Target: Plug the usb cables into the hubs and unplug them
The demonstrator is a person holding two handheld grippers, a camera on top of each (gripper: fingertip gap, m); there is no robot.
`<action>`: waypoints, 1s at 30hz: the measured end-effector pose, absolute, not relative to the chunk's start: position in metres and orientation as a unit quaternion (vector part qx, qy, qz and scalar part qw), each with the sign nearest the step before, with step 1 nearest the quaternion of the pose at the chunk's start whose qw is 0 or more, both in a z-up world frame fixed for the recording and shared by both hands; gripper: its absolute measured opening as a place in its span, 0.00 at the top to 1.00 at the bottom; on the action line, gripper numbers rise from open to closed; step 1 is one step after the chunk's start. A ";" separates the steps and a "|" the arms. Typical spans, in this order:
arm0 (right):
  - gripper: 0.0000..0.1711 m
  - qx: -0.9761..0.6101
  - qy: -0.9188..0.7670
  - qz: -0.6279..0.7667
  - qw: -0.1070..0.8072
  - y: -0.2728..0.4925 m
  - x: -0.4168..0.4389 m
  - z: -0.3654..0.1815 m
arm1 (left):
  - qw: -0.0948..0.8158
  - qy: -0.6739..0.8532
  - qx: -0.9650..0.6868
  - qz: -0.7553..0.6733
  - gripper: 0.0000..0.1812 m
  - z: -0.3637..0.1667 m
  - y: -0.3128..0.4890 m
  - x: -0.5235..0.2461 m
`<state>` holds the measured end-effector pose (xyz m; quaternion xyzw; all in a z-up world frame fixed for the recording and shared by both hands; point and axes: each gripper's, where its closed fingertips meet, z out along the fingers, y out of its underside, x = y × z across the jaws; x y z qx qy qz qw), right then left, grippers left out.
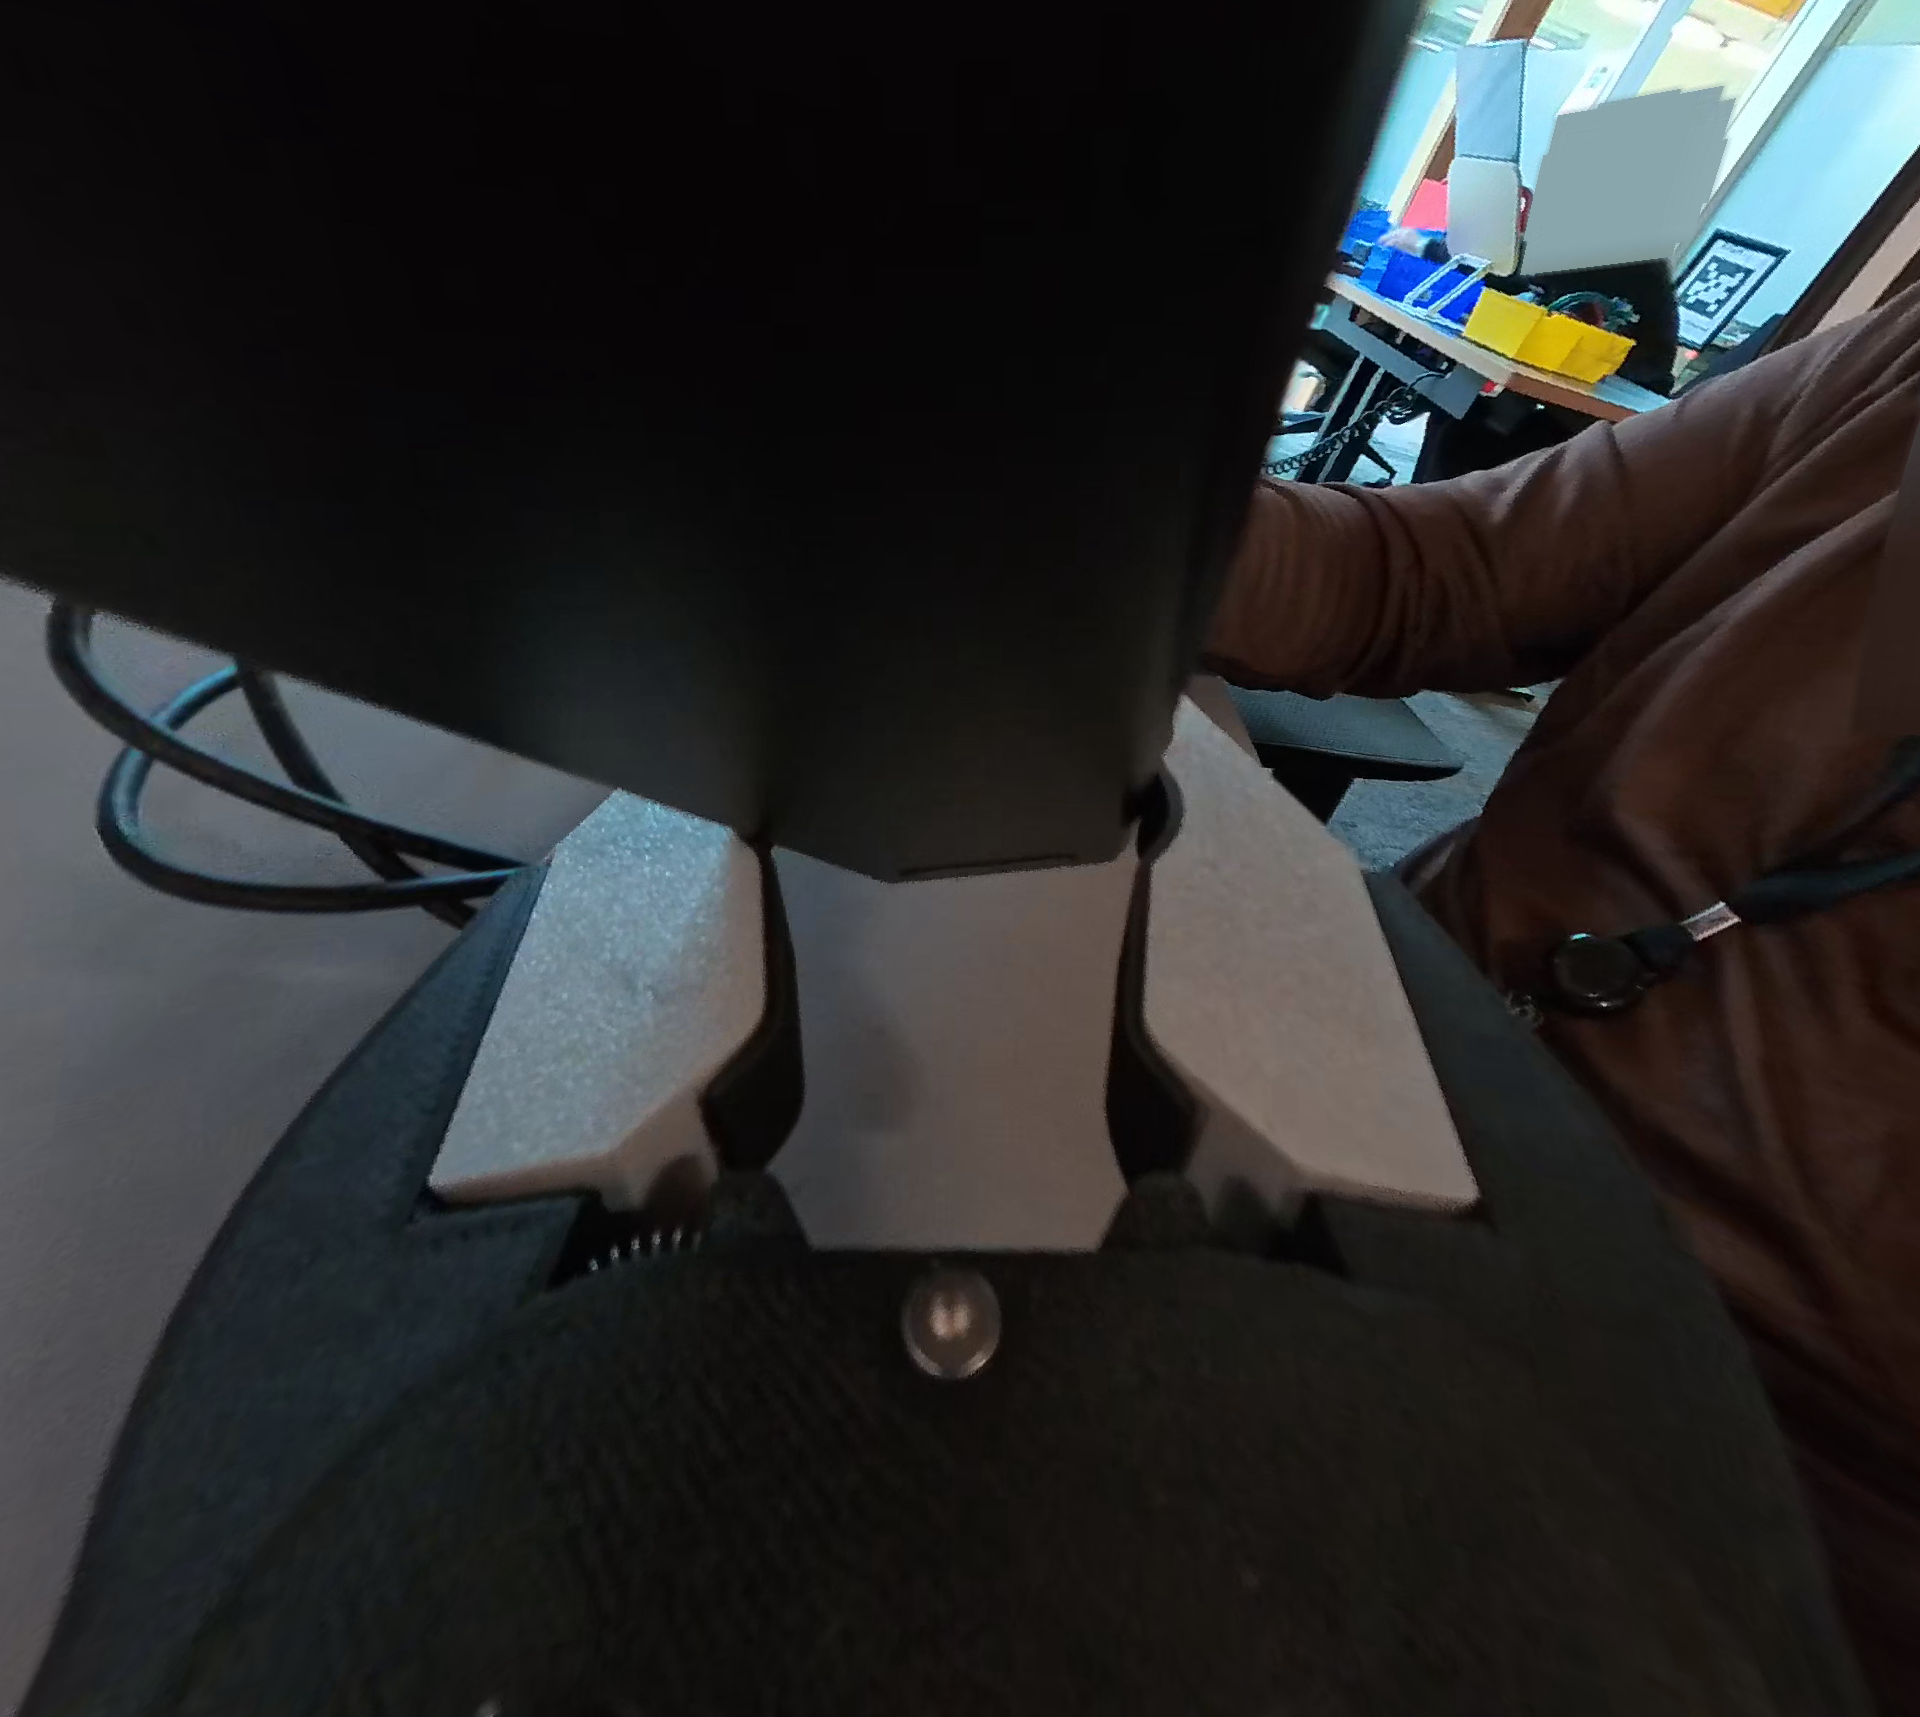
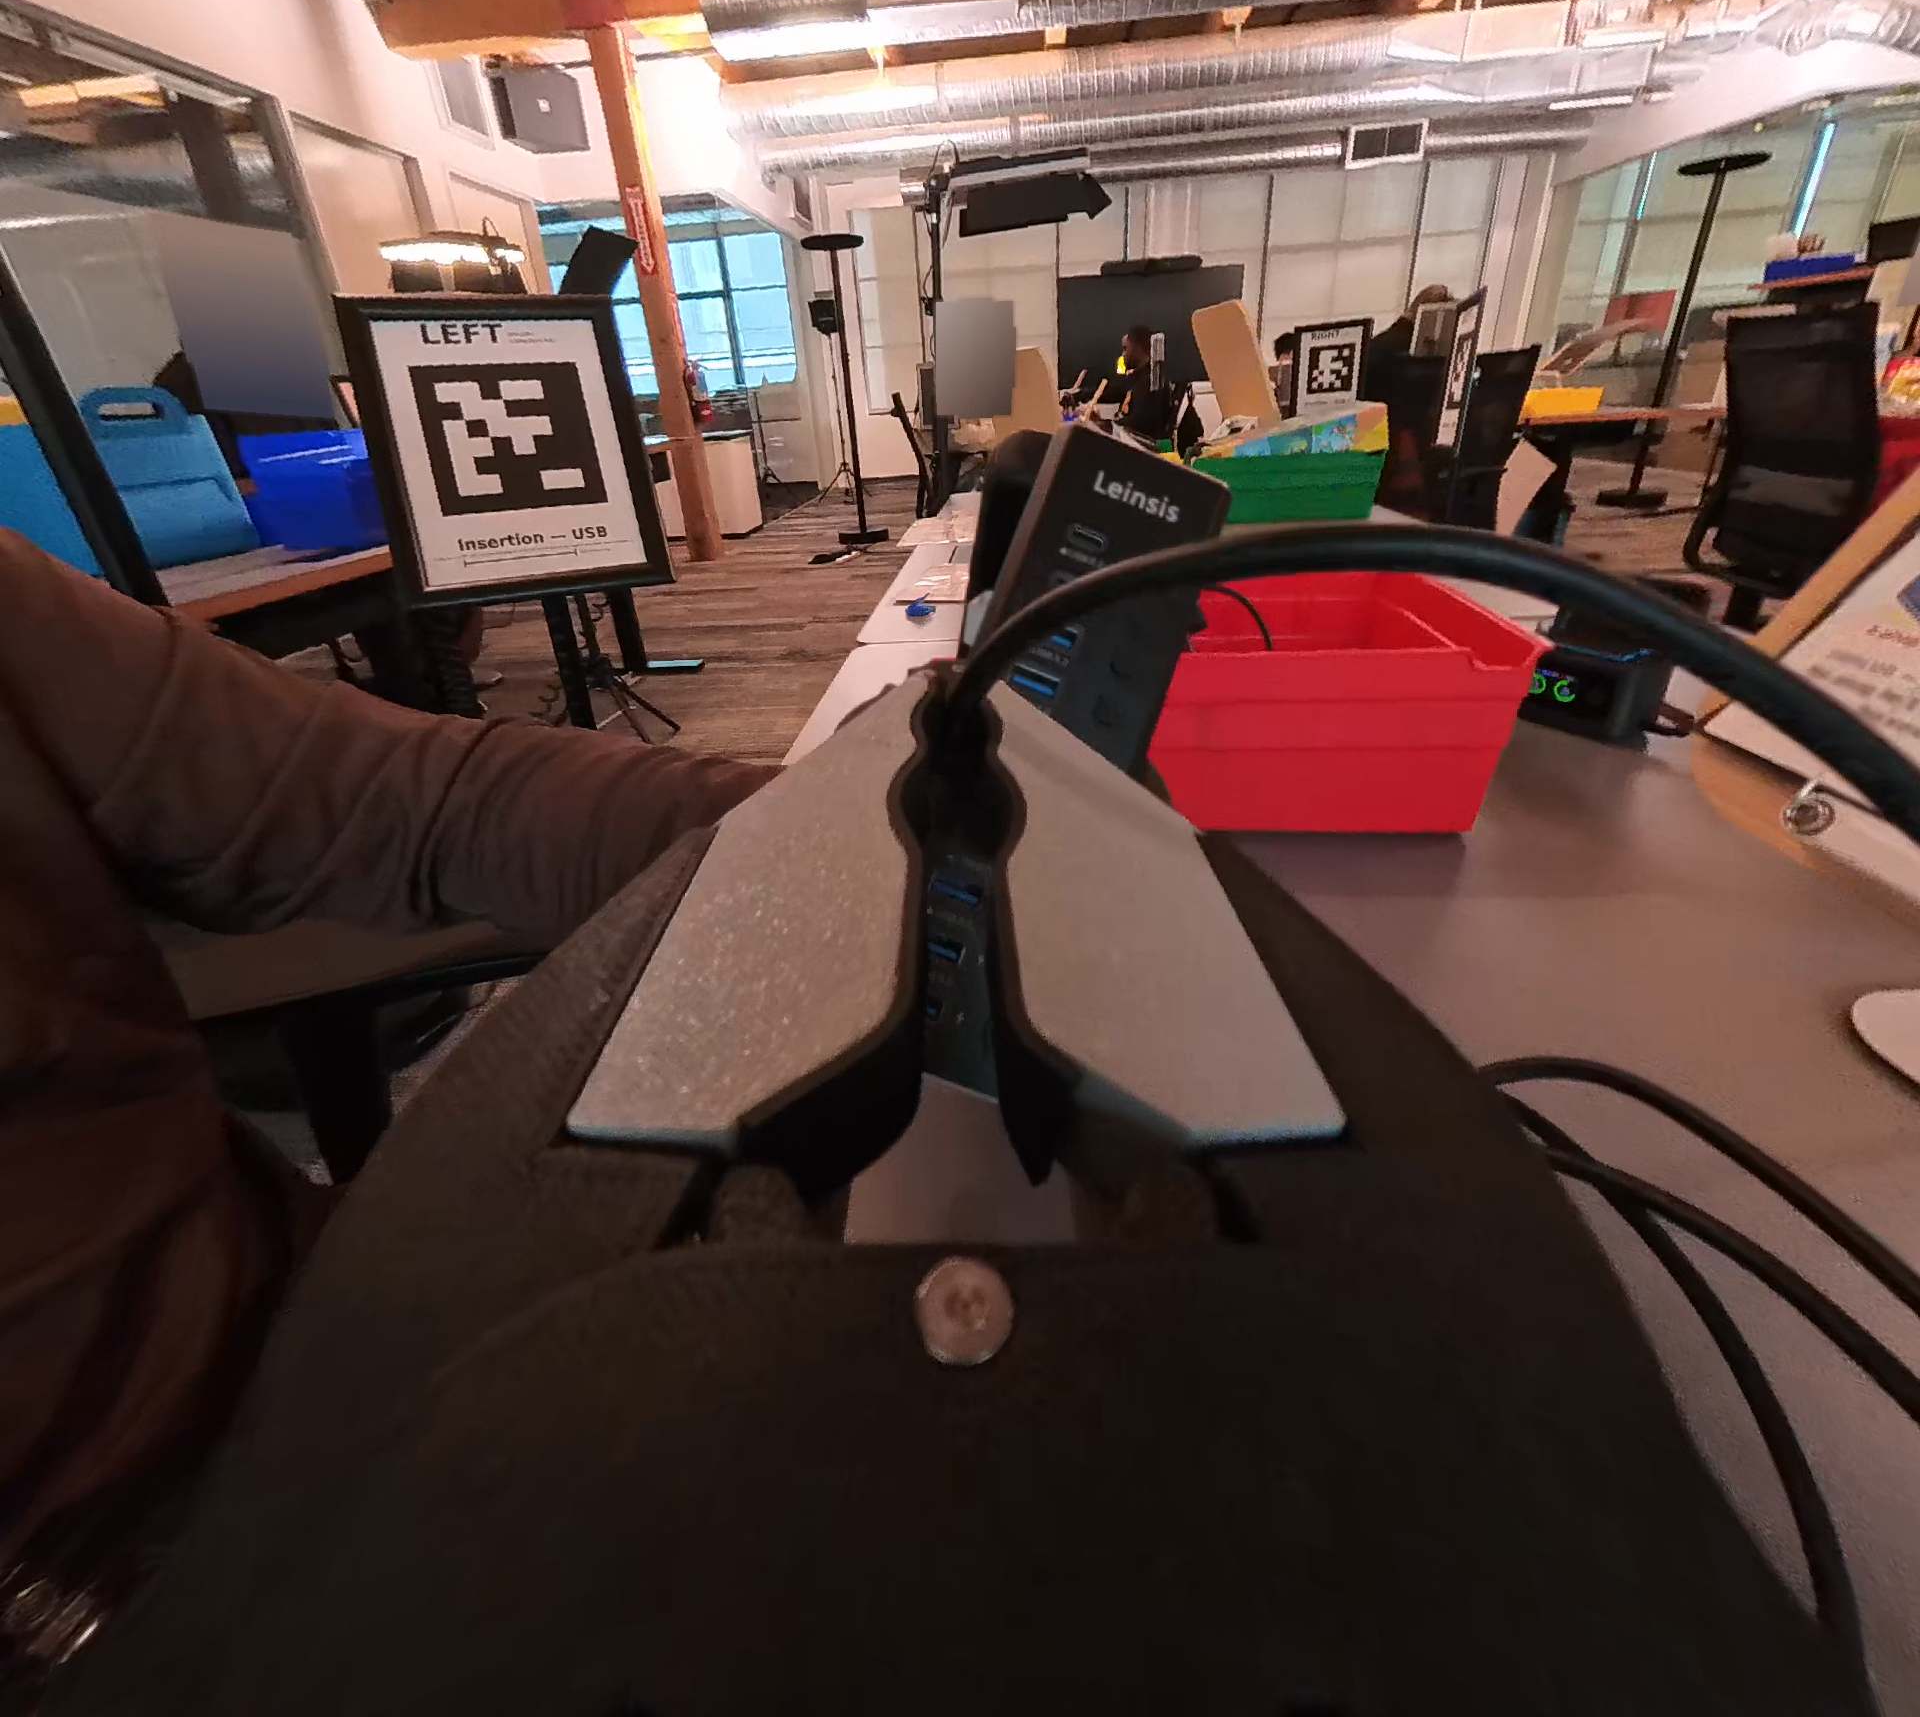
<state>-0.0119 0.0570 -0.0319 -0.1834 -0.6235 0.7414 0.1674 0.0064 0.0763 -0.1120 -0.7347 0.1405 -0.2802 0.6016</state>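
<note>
The left tool (image 1: 951,846) was clamped on the hub (image 1: 623,265); the right tool (image 2: 956,722) pinched the cable (image 2: 1455,550) plug near it. Next likely: align plug with a port.

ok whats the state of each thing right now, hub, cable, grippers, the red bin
left gripper: fingers closed on the hub's end
hub: lifted and tilted off the table, blue ports facing the right gripper
right gripper: fingers shut on the cable near its plug
usb cable: arcs off to the right, not yet plugged in
red bin: on the table, looks empty
</note>
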 end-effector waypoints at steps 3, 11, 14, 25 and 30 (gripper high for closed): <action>1.00 -0.203 -0.619 0.747 0.134 0.061 -0.015 -0.036 | 0.606 0.136 -0.732 -0.281 0.62 -0.110 0.076 0.004; 1.00 -0.244 -0.579 0.778 0.026 0.071 -0.022 -0.043 | 0.612 0.143 -0.727 -0.277 0.62 -0.107 0.075 0.006; 1.00 -0.238 -0.574 0.783 0.005 0.072 -0.020 -0.045 | 0.613 0.148 -0.727 -0.273 0.62 -0.106 0.074 0.007; 1.00 -0.214 -0.573 0.791 -0.017 0.070 -0.017 -0.050 | 0.630 0.136 -0.717 -0.267 0.62 -0.098 0.072 0.001; 1.00 -0.228 -0.526 0.814 -0.093 0.073 -0.020 -0.050 | 0.630 0.146 -0.715 -0.264 0.62 -0.097 0.072 0.005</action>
